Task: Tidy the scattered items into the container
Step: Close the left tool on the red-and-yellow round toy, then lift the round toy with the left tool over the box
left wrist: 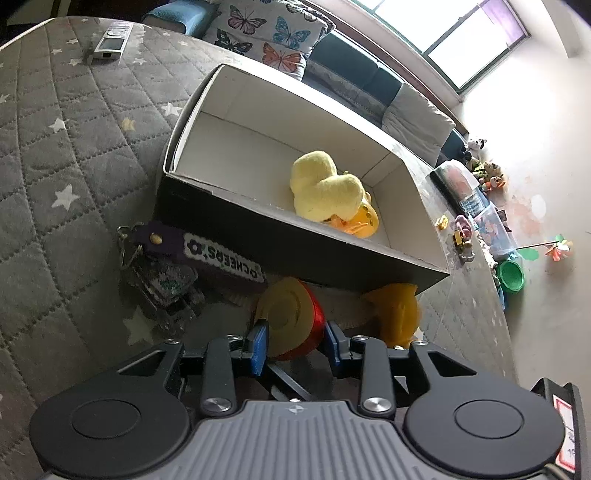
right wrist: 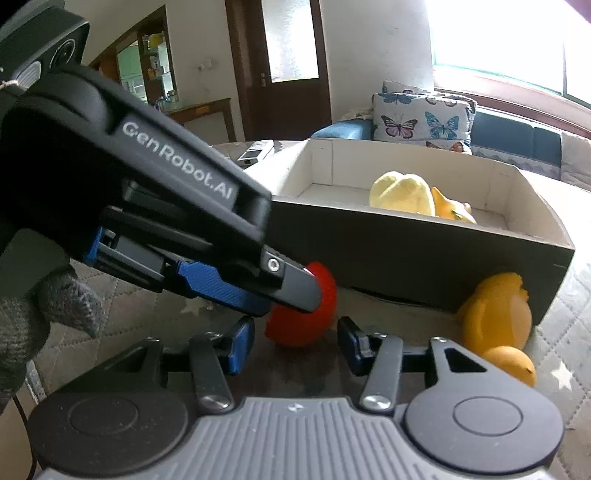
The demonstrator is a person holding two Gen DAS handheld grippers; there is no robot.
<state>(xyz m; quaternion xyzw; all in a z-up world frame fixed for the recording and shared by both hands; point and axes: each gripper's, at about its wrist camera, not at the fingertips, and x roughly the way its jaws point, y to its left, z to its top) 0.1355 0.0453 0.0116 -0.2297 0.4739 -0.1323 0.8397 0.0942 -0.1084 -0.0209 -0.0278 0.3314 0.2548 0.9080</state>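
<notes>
Your left gripper (left wrist: 295, 341) pinches the red-and-yellow toy (left wrist: 291, 317); your right gripper (right wrist: 295, 341) is spread around it. Orange duck (right wrist: 496, 317) at 3 o'clock, against the box (right wrist: 406, 251).

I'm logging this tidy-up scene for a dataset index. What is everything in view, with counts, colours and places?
box: 1, dark outside, white inside, on the quilted surface.
plush toy: 1, pale yellow, inside the box beside an orange-yellow toy.
red-and-yellow round toy: 1, in front of the box, between the left gripper's fingers.
orange duck toy: 1, against the box's front wall.
keychain: 1, purple "CHEERS" tag, left of the round toy.
remote: 1, silver, far corner.
butterfly cushion: 1, white, behind the box.
green cup: 1, on the floor.
left gripper: 1, black and blue, pads at the round toy.
right gripper: 1, open, facing the round toy.
gloved hand: 1, grey.
</notes>
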